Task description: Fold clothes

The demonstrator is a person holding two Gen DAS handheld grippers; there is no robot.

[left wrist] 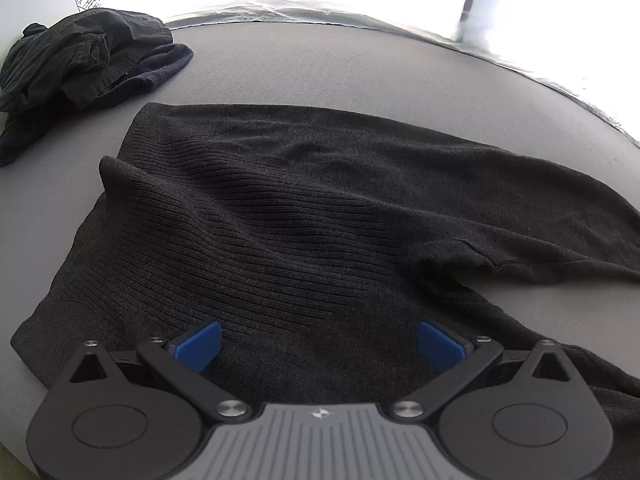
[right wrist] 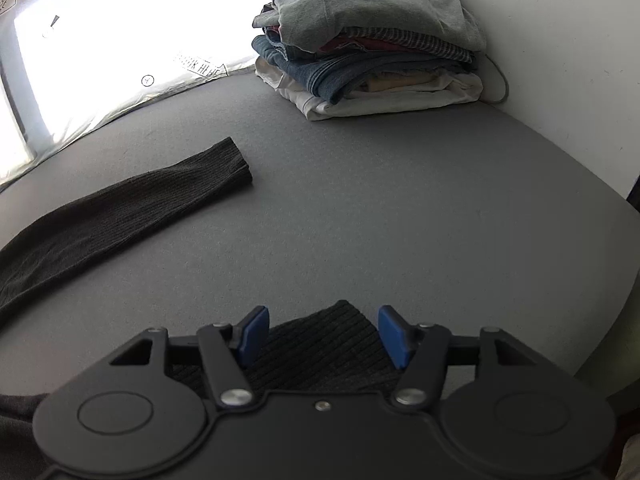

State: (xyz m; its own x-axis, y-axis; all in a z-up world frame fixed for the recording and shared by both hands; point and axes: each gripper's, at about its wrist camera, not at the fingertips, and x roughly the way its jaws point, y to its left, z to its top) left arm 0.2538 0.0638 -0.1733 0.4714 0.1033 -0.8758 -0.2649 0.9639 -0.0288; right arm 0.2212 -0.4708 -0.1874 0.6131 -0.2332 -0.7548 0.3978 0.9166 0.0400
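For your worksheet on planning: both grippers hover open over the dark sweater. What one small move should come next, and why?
Probably the right gripper should reach for the outstretched sleeve and fold it inward: the sweater lies flat, and both jaws are open and empty.

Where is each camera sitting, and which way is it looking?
Left wrist: sits on the left gripper, looking down over open blue pads at the black sweater and a dark clothes heap.
Right wrist: sits on the right gripper, open, looking across the grey table to a folded stack, a sleeve at left.
Shared: the same sweater and table.
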